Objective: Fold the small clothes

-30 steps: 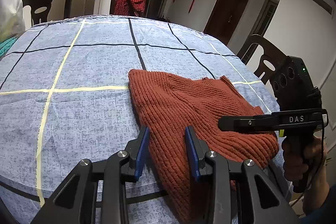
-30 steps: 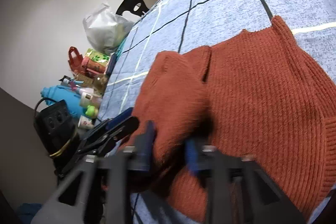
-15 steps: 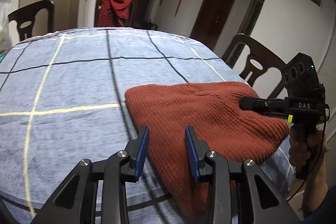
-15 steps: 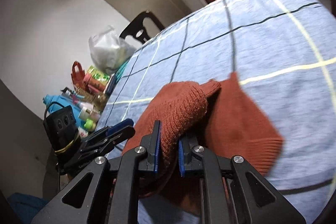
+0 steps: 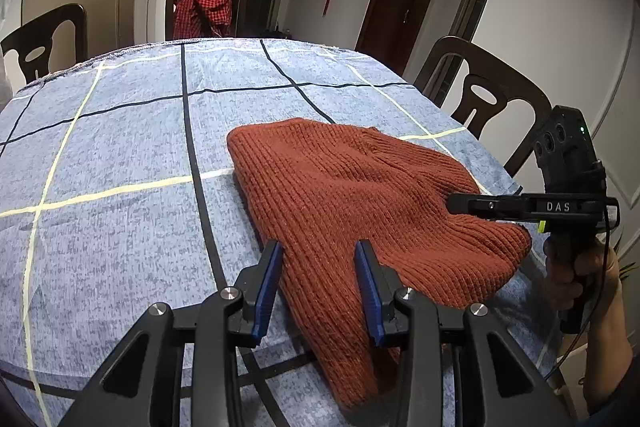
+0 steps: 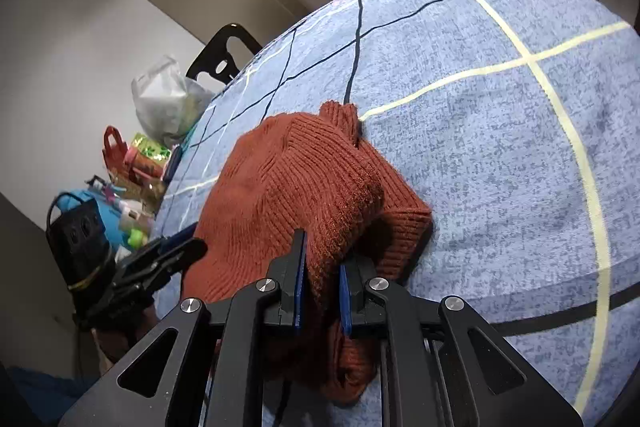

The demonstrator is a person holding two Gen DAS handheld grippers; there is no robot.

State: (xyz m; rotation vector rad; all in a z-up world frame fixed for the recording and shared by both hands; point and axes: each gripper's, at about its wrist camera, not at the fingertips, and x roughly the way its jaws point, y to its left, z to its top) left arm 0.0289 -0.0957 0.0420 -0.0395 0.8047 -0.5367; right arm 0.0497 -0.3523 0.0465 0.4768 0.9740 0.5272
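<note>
A rust-orange knit sweater (image 5: 352,195) lies folded on the blue checked tablecloth (image 5: 120,147). My left gripper (image 5: 318,267) is open, its blue pads either side of the sweater's near edge, not pinching it. My right gripper (image 6: 322,267) is shut on a fold of the sweater (image 6: 304,187) and holds that layer lifted above the lower layer. The right gripper also shows in the left wrist view (image 5: 452,205) at the sweater's right side. The left gripper shows in the right wrist view (image 6: 192,247) at the sweater's left.
Dark wooden chairs (image 5: 488,99) stand around the table; one holds a red checked cloth (image 5: 204,3). A plastic bag (image 6: 164,99) and bottles and toys (image 6: 136,163) crowd the table's far left end. The table edge lies just under both grippers.
My right gripper has carried the gripped sweater fold across the garment, so the sweater is now more compact. The left gripper stayed open at the near edge.
</note>
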